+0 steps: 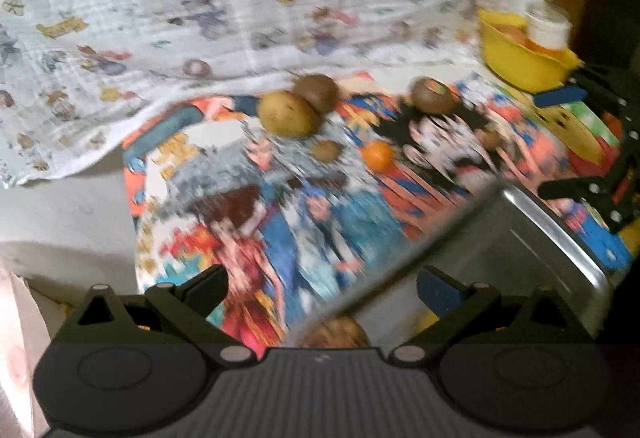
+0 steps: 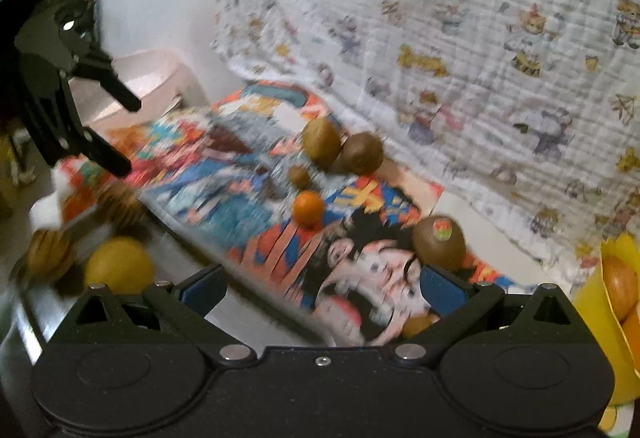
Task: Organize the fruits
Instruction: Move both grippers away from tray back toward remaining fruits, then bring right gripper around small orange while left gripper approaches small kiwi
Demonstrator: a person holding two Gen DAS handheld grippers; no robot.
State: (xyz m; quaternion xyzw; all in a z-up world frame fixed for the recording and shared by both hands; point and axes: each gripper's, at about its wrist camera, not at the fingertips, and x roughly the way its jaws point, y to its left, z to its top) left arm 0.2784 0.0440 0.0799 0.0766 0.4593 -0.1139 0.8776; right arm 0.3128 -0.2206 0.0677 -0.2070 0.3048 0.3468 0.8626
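Left hand-held gripper (image 1: pixel 322 288): jaws wide apart, empty, above the metal tray (image 1: pixel 520 238). On the printed mat (image 2: pixel 248 174), left to right: two kiwis (image 2: pixel 320 142) touching, a small orange fruit (image 2: pixel 308 208), a stickered kiwi (image 2: pixel 439 241). Right hand-held gripper (image 2: pixel 320 288): jaws apart, empty. Yellow bowl (image 2: pixel 600 302) far right, holding fruit.

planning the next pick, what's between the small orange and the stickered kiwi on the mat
Nothing: in the right wrist view only bare printed mat lies between the small orange and the stickered kiwi. The left wrist view agrees, though blurred.
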